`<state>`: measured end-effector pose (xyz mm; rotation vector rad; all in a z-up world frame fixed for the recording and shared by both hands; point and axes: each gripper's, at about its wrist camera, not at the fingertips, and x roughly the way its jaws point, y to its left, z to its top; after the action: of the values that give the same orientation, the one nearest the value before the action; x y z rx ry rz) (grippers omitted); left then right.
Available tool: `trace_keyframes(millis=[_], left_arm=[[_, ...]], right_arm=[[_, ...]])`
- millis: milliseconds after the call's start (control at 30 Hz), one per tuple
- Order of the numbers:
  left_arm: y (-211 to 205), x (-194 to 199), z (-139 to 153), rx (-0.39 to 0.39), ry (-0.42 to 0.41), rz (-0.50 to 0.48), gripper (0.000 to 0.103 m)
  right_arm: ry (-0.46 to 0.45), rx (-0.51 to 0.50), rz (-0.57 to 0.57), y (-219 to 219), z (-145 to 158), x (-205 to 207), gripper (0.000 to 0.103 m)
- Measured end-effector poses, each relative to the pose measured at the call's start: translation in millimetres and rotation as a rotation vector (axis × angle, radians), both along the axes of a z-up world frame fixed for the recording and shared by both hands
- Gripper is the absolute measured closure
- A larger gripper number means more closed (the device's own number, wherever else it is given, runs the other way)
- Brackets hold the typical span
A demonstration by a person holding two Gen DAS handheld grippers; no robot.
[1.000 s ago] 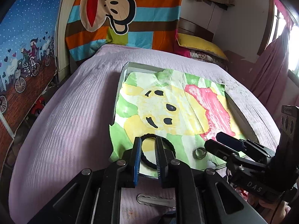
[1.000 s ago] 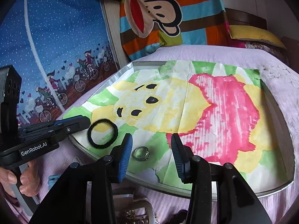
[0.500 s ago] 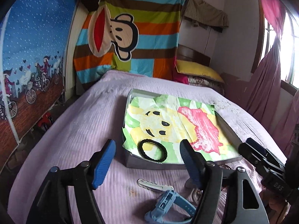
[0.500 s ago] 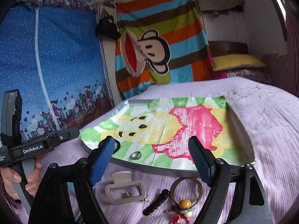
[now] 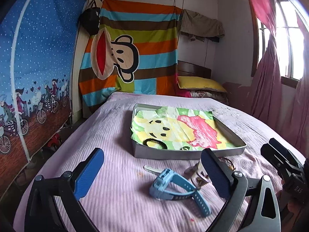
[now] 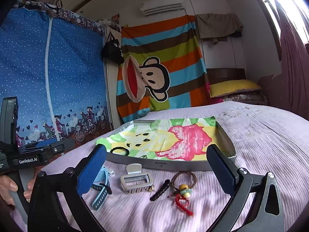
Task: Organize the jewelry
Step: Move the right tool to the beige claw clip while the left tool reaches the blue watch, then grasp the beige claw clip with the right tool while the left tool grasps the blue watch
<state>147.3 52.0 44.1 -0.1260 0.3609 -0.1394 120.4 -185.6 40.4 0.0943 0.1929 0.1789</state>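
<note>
- Jewelry: black hair tie [image 5: 153, 142] and ring [image 5: 185, 148] already in tray [image 5: 185, 154], frame centre; blue watch [image 5: 173, 185], hair claw [image 6: 135, 179] loose on bed [image 5: 108, 135] below.
- Left gripper [image 5: 152, 174] and right gripper [image 6: 154, 172]: fingers spread wide, empty.
- Judged between picks; next, close on the watch.

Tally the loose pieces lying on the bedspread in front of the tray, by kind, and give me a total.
Blue watch: 1
Silver claw hair clip: 1
Black hair clip: 1
Brown hair tie with beads: 1
Red cord: 1
Key: 1
Total: 6, not counting the black hair tie and ring in the tray.
</note>
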Motion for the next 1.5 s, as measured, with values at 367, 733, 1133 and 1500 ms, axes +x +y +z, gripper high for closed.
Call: trace_keyframes(millis=[367, 733, 1133, 1500], left_arm=[[-8.8, -10.9, -29.5, 0.083, 0.071, -0.069, 0.001], [-4.7, 8.6, -42.1, 0.087, 0.162, -0.08, 0.001], [2.7, 31.1, -51.6, -0.026, 0.231, -0.144, 0.022], [-4.8, 47.3, -57.5, -0.059, 0.27, -0.209, 0.056]], right_arm=[[0.108, -0.059, 0.017, 0.8, -28.1, -9.6, 0.001], [0.323, -0.093, 0.061, 9.9, -51.6, 30.4, 0.001], [0.445, -0.115, 0.136, 25.3, -58.9, 76.4, 0.016], [0.466, -0.147, 0.217, 47.3, -56.6, 102.3, 0.031]])
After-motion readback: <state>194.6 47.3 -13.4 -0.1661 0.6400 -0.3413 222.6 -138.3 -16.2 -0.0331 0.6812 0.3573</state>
